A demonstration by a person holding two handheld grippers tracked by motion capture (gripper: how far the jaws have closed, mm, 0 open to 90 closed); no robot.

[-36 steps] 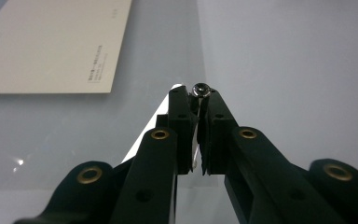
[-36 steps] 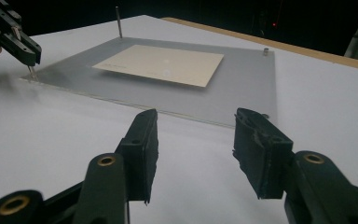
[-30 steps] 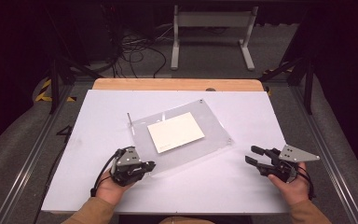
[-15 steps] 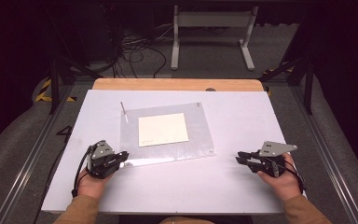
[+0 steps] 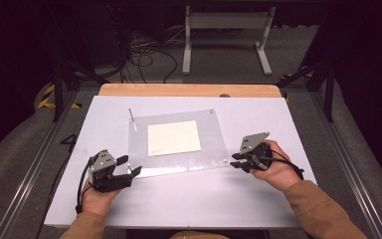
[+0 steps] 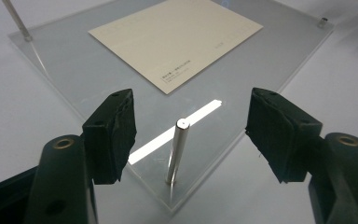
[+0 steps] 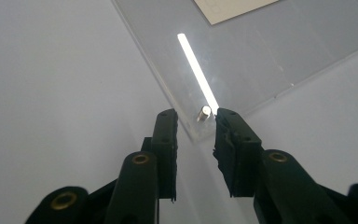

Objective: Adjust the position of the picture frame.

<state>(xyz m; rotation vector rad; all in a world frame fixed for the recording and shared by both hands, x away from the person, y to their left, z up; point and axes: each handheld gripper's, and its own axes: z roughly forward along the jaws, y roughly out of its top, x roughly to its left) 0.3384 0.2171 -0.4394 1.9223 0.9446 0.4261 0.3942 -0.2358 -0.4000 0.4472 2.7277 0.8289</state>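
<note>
A clear acrylic plate [image 5: 184, 163] lies on the white table [image 5: 189, 194] with a cream paper sheet [image 5: 174, 138] on its middle. My left gripper [image 5: 129, 166] is open at the plate's front left corner. In the left gripper view an upright metal post [image 6: 177, 149] stands on that corner between the wide-apart jaws [image 6: 189, 133], touching neither. My right gripper [image 5: 234, 160] is at the front right corner. Its jaws [image 7: 196, 116] stand narrowly apart, with a short metal stub [image 7: 204, 113] just ahead of the fingertips, not gripped.
A tall thin post [image 5: 131, 115] rises from the plate's back left corner, and a small stub [image 6: 324, 21] sits on another corner. A wooden strip [image 5: 189, 90] edges the table's far side. Beyond it stand a white frame [image 5: 226, 35] and cables on the floor.
The plate has turned from a slanted position to lie square with the table. My left gripper shifted left to the front left corner. My right gripper moved left and forward to the front right corner.
</note>
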